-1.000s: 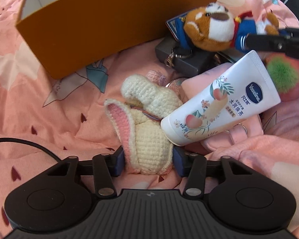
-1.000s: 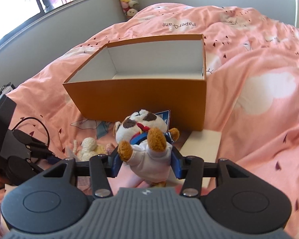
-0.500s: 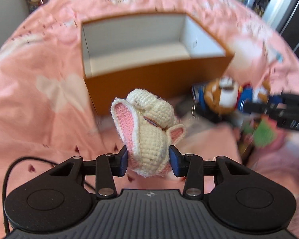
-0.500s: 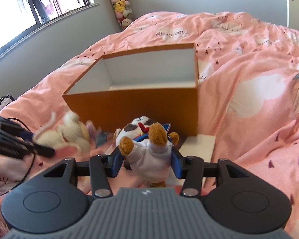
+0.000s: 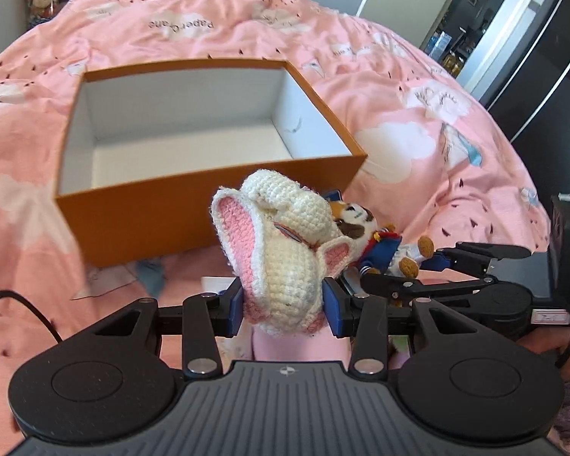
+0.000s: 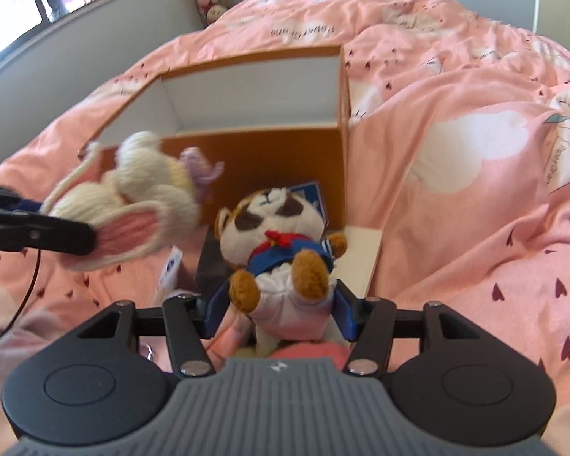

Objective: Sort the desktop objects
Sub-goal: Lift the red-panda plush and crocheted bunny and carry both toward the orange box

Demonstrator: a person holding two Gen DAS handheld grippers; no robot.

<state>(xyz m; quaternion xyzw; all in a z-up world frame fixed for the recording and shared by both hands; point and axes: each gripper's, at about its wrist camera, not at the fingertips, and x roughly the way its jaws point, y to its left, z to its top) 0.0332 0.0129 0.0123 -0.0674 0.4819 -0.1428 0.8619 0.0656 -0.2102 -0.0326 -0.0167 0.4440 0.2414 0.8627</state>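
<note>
My left gripper is shut on a cream and pink crocheted bunny and holds it in the air in front of the open orange box. My right gripper is shut on a brown and white plush dog in blue clothes, lifted just before the box. The bunny also shows in the right wrist view, to the left of the dog. The dog and the right gripper show at the right of the left wrist view. The box's white inside is bare.
Everything lies on a pink printed duvet. Below the dog are a dark flat object, a blue card and a white flat box. A black cable runs at the left.
My left gripper lifted the bunny off the duvet and carried it up toward the box. My right gripper raised the dog and moved closer to the box.
</note>
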